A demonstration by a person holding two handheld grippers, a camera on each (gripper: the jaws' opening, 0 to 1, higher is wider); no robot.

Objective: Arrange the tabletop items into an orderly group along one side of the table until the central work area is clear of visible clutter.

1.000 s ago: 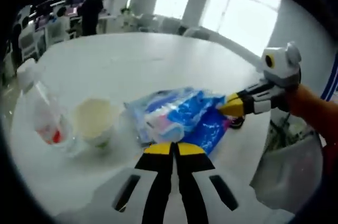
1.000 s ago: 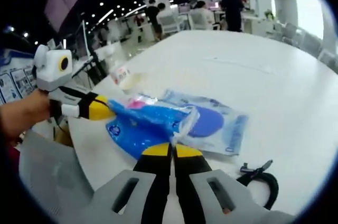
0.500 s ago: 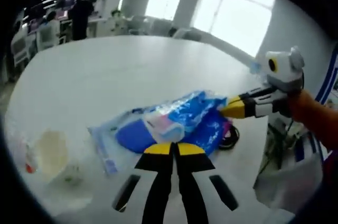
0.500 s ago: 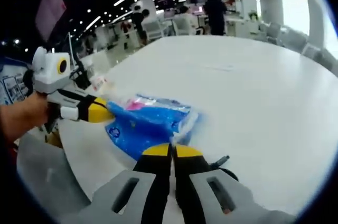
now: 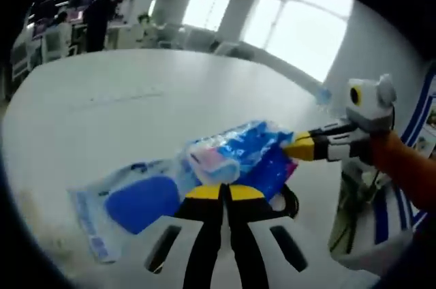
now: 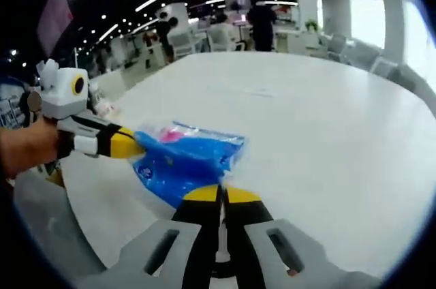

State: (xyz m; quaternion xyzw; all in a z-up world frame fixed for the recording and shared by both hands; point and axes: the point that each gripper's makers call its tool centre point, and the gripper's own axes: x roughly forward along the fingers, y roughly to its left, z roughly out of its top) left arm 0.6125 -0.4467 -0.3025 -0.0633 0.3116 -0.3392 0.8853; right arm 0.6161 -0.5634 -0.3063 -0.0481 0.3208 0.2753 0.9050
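Two grippers share one blue plastic package (image 5: 238,156), pinched at opposite ends and held just above the white table (image 5: 122,91). Left gripper (image 5: 219,192) has its jaws together on the near edge of the package in the left gripper view; right gripper (image 6: 219,193) likewise has jaws pressed together on the other edge of the same package (image 6: 187,159) in the right gripper view. Each gripper also shows in the other's view: right one (image 5: 300,147) coming in from the right, left one (image 6: 129,144) from the left, yellow tips against the film.

Package looks soft and light: crinkly film, pink and white contents inside, sags between the two grips. Likely slippery, so grip on a sealed edge or fold, not the puffy middle; squeezing hard could crush what's inside.

Second flat packet (image 5: 126,200), clear with a blue oval, lies on the table just left of and below the held package. Thin and limp, best picked by a corner.

Black cable loop (image 5: 289,200) sits under the package near the table edge. Background is an office with people, well apart.
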